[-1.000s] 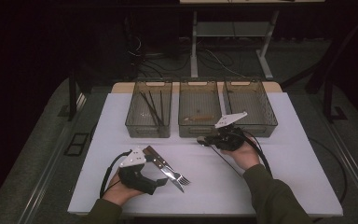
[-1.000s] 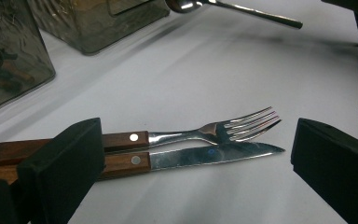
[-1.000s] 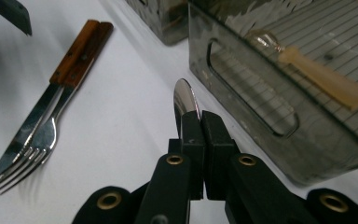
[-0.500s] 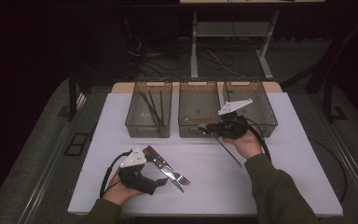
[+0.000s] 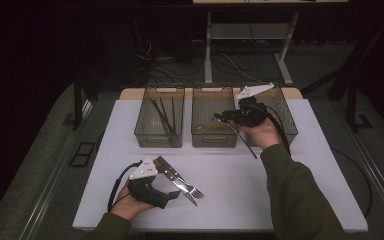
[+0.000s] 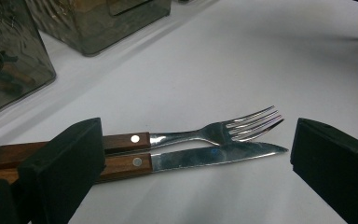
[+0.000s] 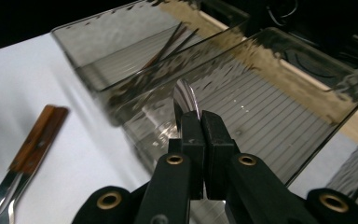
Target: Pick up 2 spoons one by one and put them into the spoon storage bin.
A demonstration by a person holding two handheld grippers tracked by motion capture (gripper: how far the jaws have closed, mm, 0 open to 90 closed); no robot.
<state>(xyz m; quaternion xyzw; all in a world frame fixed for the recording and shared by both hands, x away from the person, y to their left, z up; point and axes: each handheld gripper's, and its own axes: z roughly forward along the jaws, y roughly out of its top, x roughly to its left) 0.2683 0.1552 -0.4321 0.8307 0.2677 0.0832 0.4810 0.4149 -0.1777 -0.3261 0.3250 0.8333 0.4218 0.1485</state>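
Here the right claw (image 5: 220, 118), raised over the middle bin (image 5: 214, 135), pinches a spoon (image 7: 185, 100).

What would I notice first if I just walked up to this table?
Probably the right hand-held gripper lifted over the middle clear plastic bin, pinching a shiny metal utensil. Next, the wooden-handled fork and wooden-handled knife lying side by side on the white table, between the open left hand-held gripper.
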